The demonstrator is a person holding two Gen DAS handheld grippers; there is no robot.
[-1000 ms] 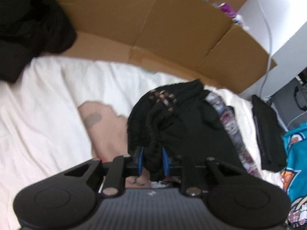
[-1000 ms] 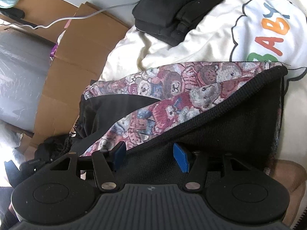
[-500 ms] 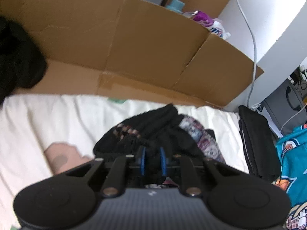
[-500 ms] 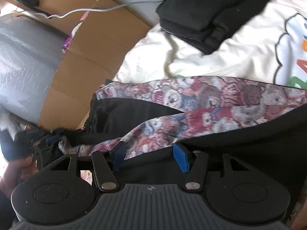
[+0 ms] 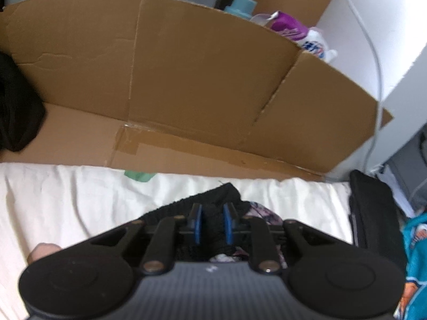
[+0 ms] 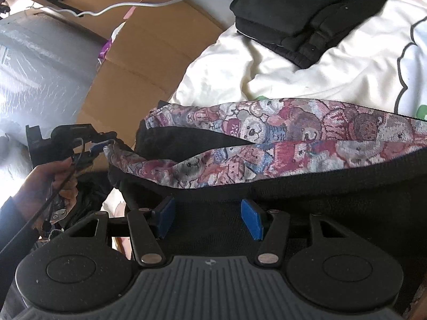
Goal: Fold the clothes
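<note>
Left wrist view: the left hand-held gripper (image 5: 212, 222) is seen with black knit garment (image 5: 210, 202) bunched between its blue pads, its jaws opening slightly.
Right hand-held gripper (image 6: 208, 217): jaws held apart over black knit.
Garment: spread on the cream bed sheet (image 6: 267, 69); a woven bear-patterned band (image 6: 280, 133) is visible.
Backdrop: flat corrugated cardboard (image 5: 186, 80).

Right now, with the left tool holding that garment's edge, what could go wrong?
1. The left tool pinches only a small bunch of the black garment, and its jaws are opening, so the edge may slip out.
2. The right tool stands open over the cloth, gripping nothing, so the bear-print panel could shift mid-fold.
</note>
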